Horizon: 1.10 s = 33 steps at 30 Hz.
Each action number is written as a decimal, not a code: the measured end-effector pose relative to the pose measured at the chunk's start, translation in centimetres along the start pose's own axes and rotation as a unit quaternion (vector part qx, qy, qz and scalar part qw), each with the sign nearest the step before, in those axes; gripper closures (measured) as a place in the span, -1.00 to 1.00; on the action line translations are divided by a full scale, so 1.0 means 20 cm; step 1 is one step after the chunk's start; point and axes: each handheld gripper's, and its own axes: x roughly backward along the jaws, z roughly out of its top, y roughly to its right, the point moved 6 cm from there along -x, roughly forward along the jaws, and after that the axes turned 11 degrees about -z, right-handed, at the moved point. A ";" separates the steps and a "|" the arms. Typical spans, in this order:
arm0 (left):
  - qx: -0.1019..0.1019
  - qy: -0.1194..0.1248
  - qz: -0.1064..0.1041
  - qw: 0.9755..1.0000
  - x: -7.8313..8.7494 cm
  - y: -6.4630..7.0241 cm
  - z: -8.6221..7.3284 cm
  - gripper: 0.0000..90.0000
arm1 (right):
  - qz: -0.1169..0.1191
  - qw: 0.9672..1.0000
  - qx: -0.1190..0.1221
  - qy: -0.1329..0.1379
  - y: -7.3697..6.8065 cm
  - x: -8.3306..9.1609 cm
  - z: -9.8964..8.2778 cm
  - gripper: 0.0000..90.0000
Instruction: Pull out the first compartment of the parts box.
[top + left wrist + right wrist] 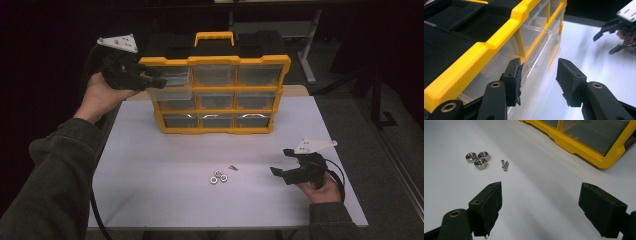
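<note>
- My right gripper sits low over the near right part of the white table; its jaws stand wide apart with nothing between them, and in the right gripper view I see bare tabletop in the gap.
- Ahead of those jaws and off to their left in the right gripper view lie three steel hex nuts, touching one another in a tight cluster; just to their right, near but apart, lie two small screws side by side.
- In the high view the nuts and the screws lie on the table between my two grippers, nearer the right one and well below the left one.
- Farther ahead of the right jaws, up and to the right, runs the yellow bottom edge of the parts organiser.
- The organiser stands upright at the far side of the table, with a yellow frame, a yellow handle on a black top, and three rows of clear drawers.
- My left gripper is held up at the organiser's upper left corner; its jaws are partly open and grip nothing.
- The top left clear drawer stands pulled out of the frame, right at the left jaw tips; in the left gripper view the drawer lies just ahead of the jaws, apart from both pads.
</note>
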 end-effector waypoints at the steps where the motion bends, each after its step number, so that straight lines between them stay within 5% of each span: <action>1: -0.001 -0.005 0.001 1.000 -0.01 -0.01 0.00 0.21 | 0.001 1.000 0.000 0.000 0.00 0.00 0.00 -0.60; 14: -0.004 -0.044 -0.008 0.999 -0.04 -0.03 -0.06 0.34 | 0.003 1.000 0.000 -0.002 -0.01 0.00 0.00 -0.60; 21: -0.007 -0.045 -0.039 0.998 -0.01 0.03 -0.08 0.40 | 0.003 1.000 0.001 -0.001 -0.01 0.00 0.00 -0.60; 33: -0.013 -0.028 -0.055 0.998 0.02 0.07 -0.12 0.41 | 0.003 1.000 0.003 -0.002 -0.02 0.00 0.00 -0.60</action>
